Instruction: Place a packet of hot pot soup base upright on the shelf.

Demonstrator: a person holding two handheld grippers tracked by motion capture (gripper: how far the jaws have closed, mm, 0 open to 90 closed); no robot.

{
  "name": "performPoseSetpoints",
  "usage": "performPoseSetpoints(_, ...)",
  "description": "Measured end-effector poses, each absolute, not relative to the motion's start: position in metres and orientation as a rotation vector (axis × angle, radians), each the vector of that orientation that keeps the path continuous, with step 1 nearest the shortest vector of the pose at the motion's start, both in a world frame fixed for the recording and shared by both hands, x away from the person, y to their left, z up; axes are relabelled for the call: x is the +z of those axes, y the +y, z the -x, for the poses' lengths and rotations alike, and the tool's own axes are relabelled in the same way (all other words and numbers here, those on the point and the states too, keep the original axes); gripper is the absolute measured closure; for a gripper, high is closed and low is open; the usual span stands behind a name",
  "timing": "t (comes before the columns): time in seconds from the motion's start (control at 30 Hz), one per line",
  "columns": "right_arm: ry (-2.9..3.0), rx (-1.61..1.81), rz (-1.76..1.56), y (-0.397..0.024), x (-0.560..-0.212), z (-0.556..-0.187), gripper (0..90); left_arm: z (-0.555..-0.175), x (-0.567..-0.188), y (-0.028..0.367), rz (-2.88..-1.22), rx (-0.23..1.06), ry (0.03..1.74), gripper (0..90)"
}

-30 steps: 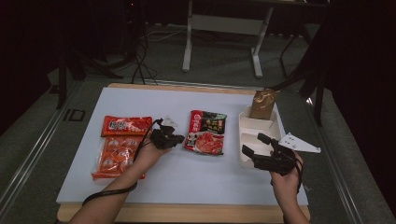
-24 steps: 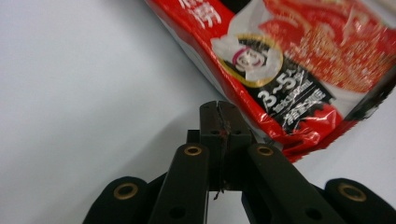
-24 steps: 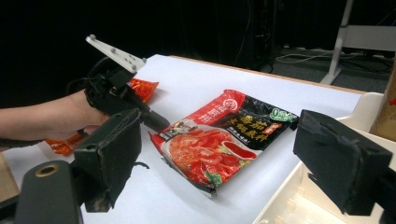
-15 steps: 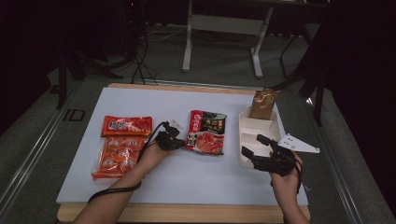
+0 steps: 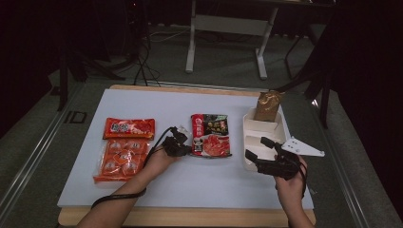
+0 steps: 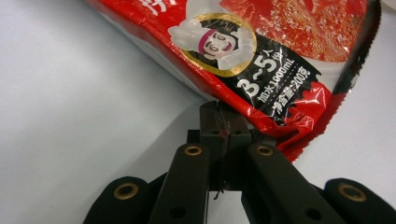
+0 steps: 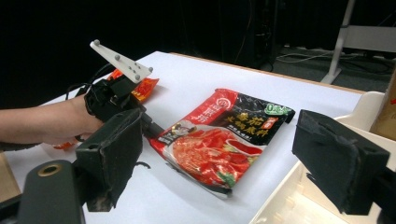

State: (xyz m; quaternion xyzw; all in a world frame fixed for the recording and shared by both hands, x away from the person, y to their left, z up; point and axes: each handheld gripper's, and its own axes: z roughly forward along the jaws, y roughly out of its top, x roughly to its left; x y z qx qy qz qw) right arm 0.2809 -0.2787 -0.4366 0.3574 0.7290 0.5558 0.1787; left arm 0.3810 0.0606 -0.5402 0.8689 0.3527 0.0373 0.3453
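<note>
A red and black soup-base packet point(image 5: 210, 135) lies flat in the middle of the white table point(image 5: 237, 190). My left gripper point(image 5: 184, 143) is low at its left near edge. In the left gripper view its jaws point(image 6: 222, 122) are pressed together, pinching the packet's point(image 6: 261, 42) edge at the tips. The right gripper view shows that left gripper point(image 7: 154, 129) touching the packet's point(image 7: 224, 135) corner. My right gripper point(image 5: 255, 148) hovers beside the white tray point(image 5: 247, 137), open, with nothing between its pads point(image 7: 116, 154).
A brown pouch point(image 5: 267, 105) stands in the tray's far compartment. At the left lie an orange-red packet point(image 5: 129, 128) and a clear bag of several orange sachets point(image 5: 119, 159). The left gripper's cable trails toward the table's front edge.
The left gripper has edged slightly right to the packet's edge. The right hand has stayed where it was.
</note>
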Motion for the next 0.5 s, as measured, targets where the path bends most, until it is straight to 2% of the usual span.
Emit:
performPoseSetpoints(0.33, 2.057, 1.555, -1.013, -0.279, -0.437, -0.281, 15.9, -0.383, -0.536, 0.062, -2.243, 0.087, 0.93, 89.2)
performPoseSetpoints(0.5, 2.053, 1.519, -1.0, -0.28, -0.436, -0.28, 14.1, -0.39, -0.523, 0.069, -2.195, 0.116, 0.933, 87.4)
